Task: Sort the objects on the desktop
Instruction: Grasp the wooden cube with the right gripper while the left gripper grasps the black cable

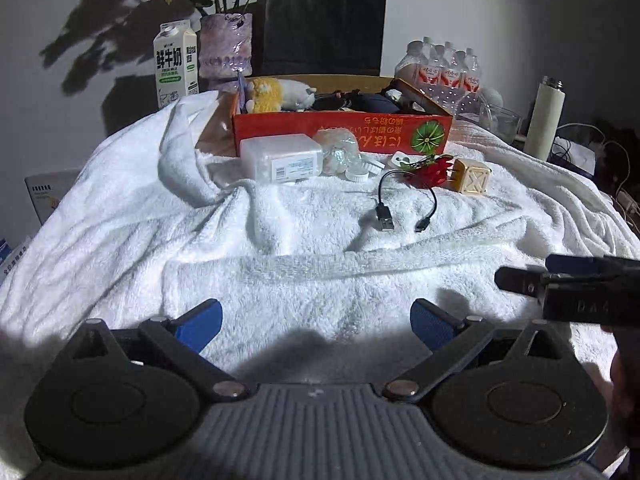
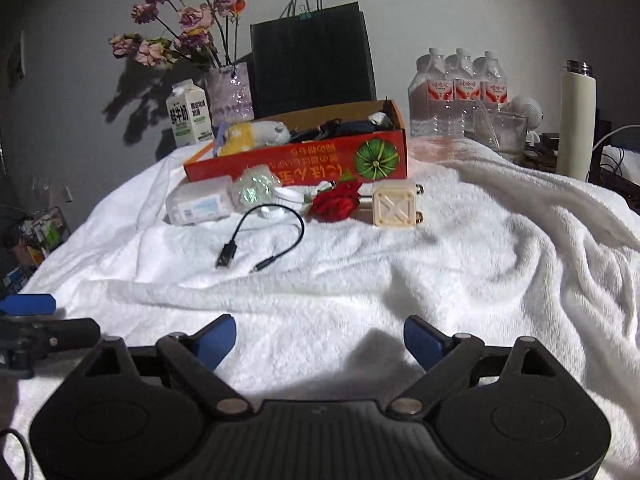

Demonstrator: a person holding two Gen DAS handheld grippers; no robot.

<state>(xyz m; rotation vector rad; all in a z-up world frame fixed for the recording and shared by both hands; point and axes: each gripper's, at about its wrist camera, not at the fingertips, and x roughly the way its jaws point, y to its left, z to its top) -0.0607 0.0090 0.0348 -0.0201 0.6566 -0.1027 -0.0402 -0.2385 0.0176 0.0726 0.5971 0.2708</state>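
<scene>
An orange cardboard box (image 1: pixel 344 134) (image 2: pixel 296 162) with plush toys and dark items inside stands at the back of a white towel (image 1: pixel 280 272) (image 2: pixel 440 264). In front of it lie a white plastic case (image 1: pixel 280 158) (image 2: pixel 198 204), a clear crumpled wrapper (image 1: pixel 340 150) (image 2: pixel 254 188), white caps (image 1: pixel 358 172), a red flower (image 1: pixel 430 172) (image 2: pixel 336 202), a cream cube charger (image 1: pixel 472 176) (image 2: pixel 394 204) and a short black USB cable (image 1: pixel 404 204) (image 2: pixel 262 242). My left gripper (image 1: pixel 316 326) is open and empty over the near towel. My right gripper (image 2: pixel 320 340) is open and empty beside it.
A milk carton (image 1: pixel 176 66) (image 2: pixel 190 118), a flower vase (image 1: pixel 226 46) (image 2: pixel 232 92), a black paper bag (image 1: pixel 324 26) (image 2: pixel 312 60), a pack of water bottles (image 1: pixel 444 72) (image 2: pixel 456 92), a glass bowl (image 2: pixel 500 130) and a cream flask (image 1: pixel 544 120) (image 2: pixel 576 120) stand behind the box.
</scene>
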